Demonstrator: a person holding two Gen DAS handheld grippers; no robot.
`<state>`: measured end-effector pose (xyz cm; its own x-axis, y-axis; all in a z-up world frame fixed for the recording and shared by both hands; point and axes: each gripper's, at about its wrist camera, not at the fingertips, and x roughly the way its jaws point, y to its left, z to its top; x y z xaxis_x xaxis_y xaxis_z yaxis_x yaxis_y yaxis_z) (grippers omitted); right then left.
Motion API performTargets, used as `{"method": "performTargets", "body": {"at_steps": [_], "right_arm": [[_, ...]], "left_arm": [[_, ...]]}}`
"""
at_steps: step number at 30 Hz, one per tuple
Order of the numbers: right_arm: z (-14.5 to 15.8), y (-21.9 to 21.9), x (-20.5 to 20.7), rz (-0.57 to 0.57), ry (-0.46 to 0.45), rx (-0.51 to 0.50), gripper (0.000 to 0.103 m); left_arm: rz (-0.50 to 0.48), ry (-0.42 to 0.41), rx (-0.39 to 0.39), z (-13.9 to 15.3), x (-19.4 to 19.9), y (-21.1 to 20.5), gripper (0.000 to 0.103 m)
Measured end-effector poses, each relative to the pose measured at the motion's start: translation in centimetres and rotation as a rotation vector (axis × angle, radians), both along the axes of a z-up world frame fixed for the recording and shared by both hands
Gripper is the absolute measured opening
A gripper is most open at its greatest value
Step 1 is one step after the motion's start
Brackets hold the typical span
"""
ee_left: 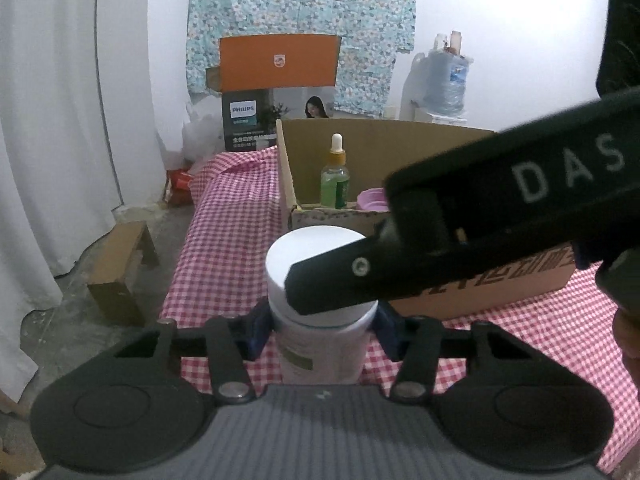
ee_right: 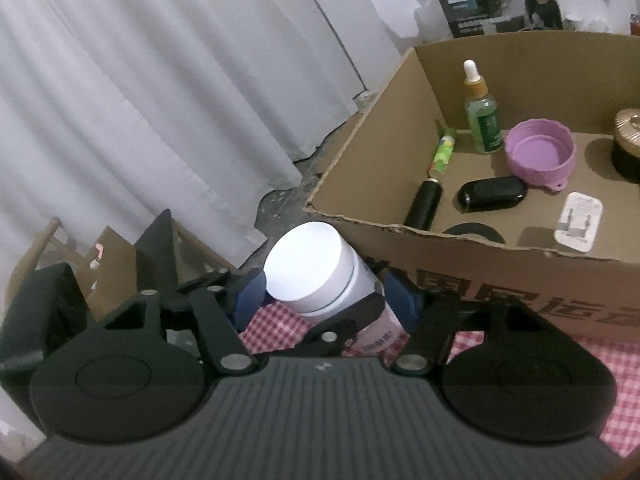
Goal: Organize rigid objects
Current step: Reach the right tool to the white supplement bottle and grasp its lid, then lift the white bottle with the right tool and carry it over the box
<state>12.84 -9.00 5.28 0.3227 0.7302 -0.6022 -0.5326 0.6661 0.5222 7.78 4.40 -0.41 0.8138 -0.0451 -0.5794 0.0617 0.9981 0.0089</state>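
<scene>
A white bottle with a wide white lid (ee_left: 316, 256) (ee_right: 308, 264) stands on the red-checked cloth (ee_left: 224, 248), just in front of an open cardboard box (ee_right: 440, 248). My left gripper (ee_left: 324, 332) is shut on the bottle's body, its blue pads pressing both sides. My right gripper (ee_right: 326, 300) holds the same bottle higher up, just under the lid, with its blue pads against it. One right finger (ee_left: 332, 276) crosses the lid in the left wrist view. One left finger (ee_right: 348, 320) crosses the bottle's body in the right wrist view.
The box holds a green dropper bottle (ee_right: 484, 120), a purple cup (ee_right: 540, 156), a black case (ee_right: 492, 194), a black tube (ee_right: 424, 204), a white plug (ee_right: 578, 222) and a dark jar (ee_right: 628, 144). White curtains (ee_right: 160, 100) hang to the left. A small cardboard box (ee_left: 120, 276) lies on the floor.
</scene>
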Motion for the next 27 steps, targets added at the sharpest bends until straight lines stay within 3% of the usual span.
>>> {"method": "performTargets", "body": {"at_steps": [4,14,21,27], "right_arm": [[0.1,0.4,0.1,0.018,0.0,0.006,0.055],[2.3,0.0,-1.9,0.041,-0.024,0.032,0.055],[6.7,-0.6,-4.3,0.075,-0.109,0.102,0.056],[11.8,-2.4,-5.2,0.057,-0.242,0.135,0.057]], "left_arm": [[0.004,0.001,0.001,0.0,-0.3,0.0,0.054],[0.016,-0.038,0.045,2.6,-2.8,-0.9,0.054],[0.043,-0.135,0.118,7.5,-5.2,-2.1,0.054],[0.002,-0.22,0.146,11.7,-4.5,-4.3,0.054]]}}
